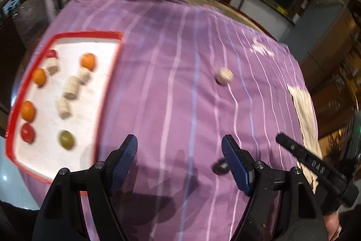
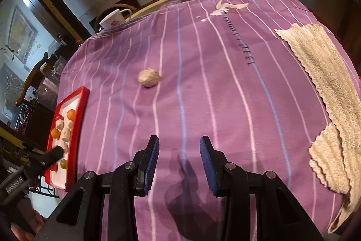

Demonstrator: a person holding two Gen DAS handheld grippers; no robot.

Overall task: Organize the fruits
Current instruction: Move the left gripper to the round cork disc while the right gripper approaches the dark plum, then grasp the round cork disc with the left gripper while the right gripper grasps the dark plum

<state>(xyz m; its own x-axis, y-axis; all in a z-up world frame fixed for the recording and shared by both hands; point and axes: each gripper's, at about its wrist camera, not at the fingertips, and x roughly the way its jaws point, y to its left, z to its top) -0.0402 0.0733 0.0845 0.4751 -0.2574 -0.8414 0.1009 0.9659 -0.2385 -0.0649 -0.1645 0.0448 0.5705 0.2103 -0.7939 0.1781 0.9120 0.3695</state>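
Both my left gripper (image 1: 179, 158) and right gripper (image 2: 179, 163) hang apart, empty; one pale beige fruit piece (image 2: 149, 80) lies mid-cloth, well apart from the red-rimmed white tray (image 2: 75, 139) at the table's left edge; next, I judge: reach, pinch gently.

Left wrist view, motion-blurred throughout: the fruits on the red-rimmed tray (image 1: 67, 35) appear as smeared orange, red and green blobs, and the pale cylindrical pieces (image 1: 71, 87) among them cannot be identified. The pale round item (image 1: 224, 75) on the purple cloth (image 1: 171, 64) is likewise of uncertain kind. A small dark object (image 1: 220, 167) lies partly hidden behind the right blue pad (image 1: 237, 167). Right wrist view: the left gripper (image 2: 55, 154) covers part of the tray contents, which are too small to tell apart; the beige towel (image 2: 327, 87) is cut off at the right edge; the white mug (image 2: 114, 19) is partly hidden behind the cloth edge
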